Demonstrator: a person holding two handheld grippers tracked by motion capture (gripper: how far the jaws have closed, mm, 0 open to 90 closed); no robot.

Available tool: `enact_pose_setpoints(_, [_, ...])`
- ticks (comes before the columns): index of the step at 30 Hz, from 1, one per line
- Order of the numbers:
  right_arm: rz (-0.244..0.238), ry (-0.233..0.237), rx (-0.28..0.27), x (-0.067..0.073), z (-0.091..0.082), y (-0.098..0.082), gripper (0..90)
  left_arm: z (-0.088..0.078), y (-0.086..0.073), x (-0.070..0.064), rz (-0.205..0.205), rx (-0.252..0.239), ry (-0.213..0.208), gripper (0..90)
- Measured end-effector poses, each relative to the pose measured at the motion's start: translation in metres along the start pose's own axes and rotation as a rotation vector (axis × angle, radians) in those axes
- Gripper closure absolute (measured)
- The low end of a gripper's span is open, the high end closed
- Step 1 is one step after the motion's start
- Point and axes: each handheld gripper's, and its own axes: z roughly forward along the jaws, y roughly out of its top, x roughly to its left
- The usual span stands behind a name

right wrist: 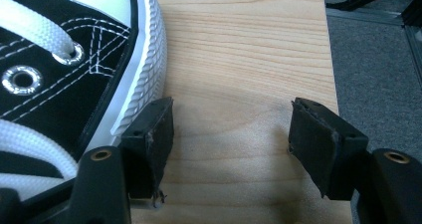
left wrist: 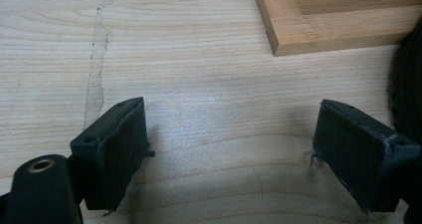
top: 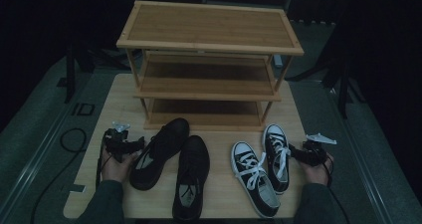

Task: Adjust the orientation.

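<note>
In the high view, the left gripper (top: 130,145) is resting just left of 2 black leather shoes (top: 171,167), while the right gripper (top: 297,152) is sitting just right of 2 black-and-white sneakers (top: 261,167), all lying on the wooden table (top: 112,107) before a 3-tier shoe rack (top: 209,64).

In the left gripper view, the jaws are standing released over bare wood, holding nothing.

In the right gripper view, the jaws are gaping empty, one pad (right wrist: 152,134) sitting against the sneaker's white sole.

Shoe rack (top: 209,22) behind, leather shoes (top: 171,164) left, sneakers (top: 261,167) right, on table (top: 117,104)
</note>
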Motion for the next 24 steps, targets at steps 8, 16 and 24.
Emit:
enact_pose_setpoints(8, [0.000,0.000,-0.001,0.0000,0.0000,0.0000,34.1,0.0002,0.0000,-0.0002,-0.004,-0.003,0.001,14.0])
enact_pose_setpoints(16, [-0.002,0.000,-0.001,-0.0001,0.0001,-0.0001,34.1,0.0003,0.0000,0.0003,-0.007,-0.007,0.003,15.5])
enact_pose_setpoints(24, [-0.001,0.000,-0.002,-0.0001,0.0002,-0.0001,34.0,-0.0023,0.0030,0.0016,0.000,0.008,-0.005,25.2])
